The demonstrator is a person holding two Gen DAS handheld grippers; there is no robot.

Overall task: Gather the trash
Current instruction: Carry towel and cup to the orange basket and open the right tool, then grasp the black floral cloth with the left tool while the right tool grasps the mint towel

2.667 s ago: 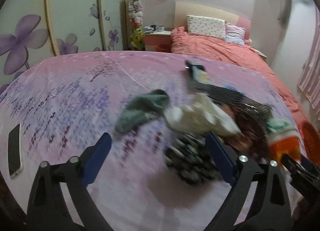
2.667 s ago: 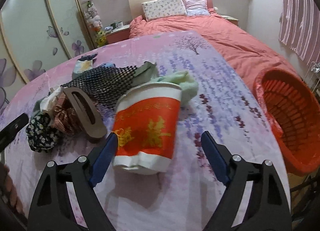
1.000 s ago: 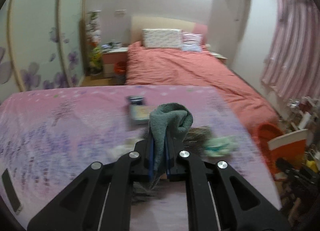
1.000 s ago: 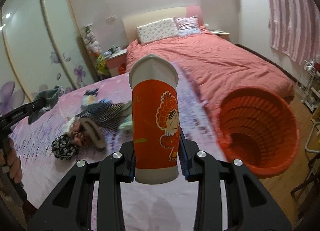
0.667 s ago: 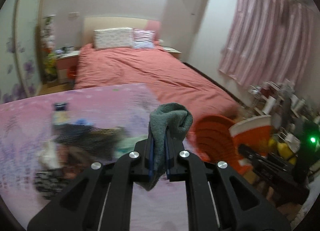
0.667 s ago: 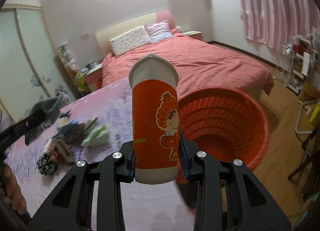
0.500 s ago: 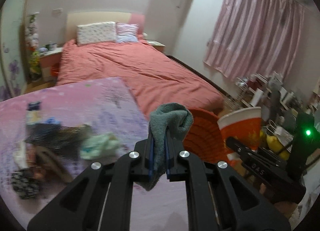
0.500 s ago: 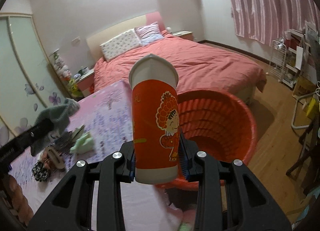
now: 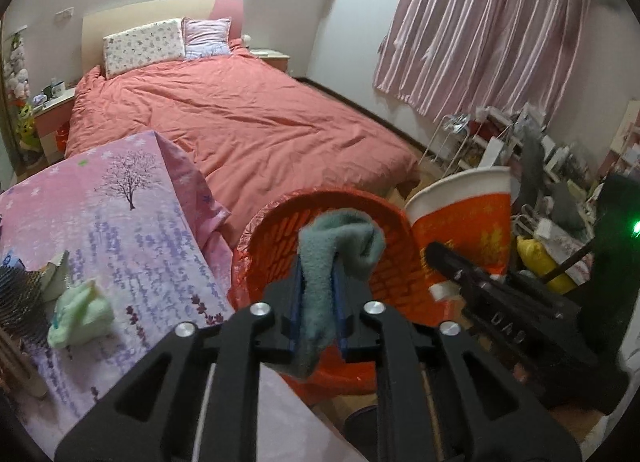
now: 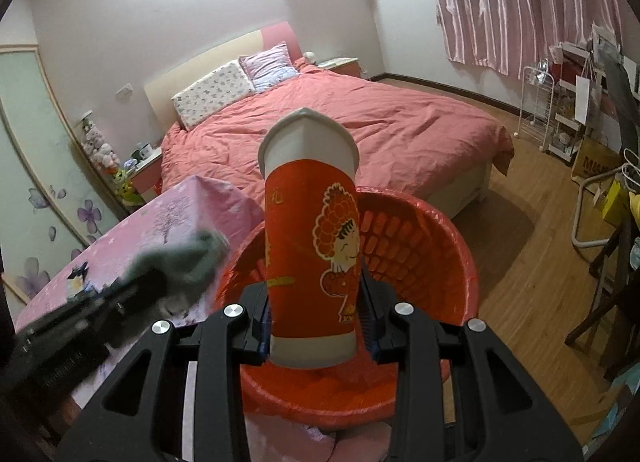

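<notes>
Hovering: two tongs (image 9: 316, 294) (one basket (image 9: 276, 221))

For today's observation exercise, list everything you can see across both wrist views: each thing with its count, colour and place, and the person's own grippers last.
Basket: one, orange, on the floor beside the covered table.
Paper cup: one, red and white, squeezed in the right gripper over the basket.
Sock: one, grey-green, between the left gripper's pads, over the basket.
Cloth: one, pale green, on the table cover.
Table cover: one, pink, tree print.
Bed: one, salmon quilt, behind.
Pillows: two, at the headboard.
Curtain: one, pink, right wall.
Left gripper: jaws just opening.
Right gripper: shut on the cup.
</notes>
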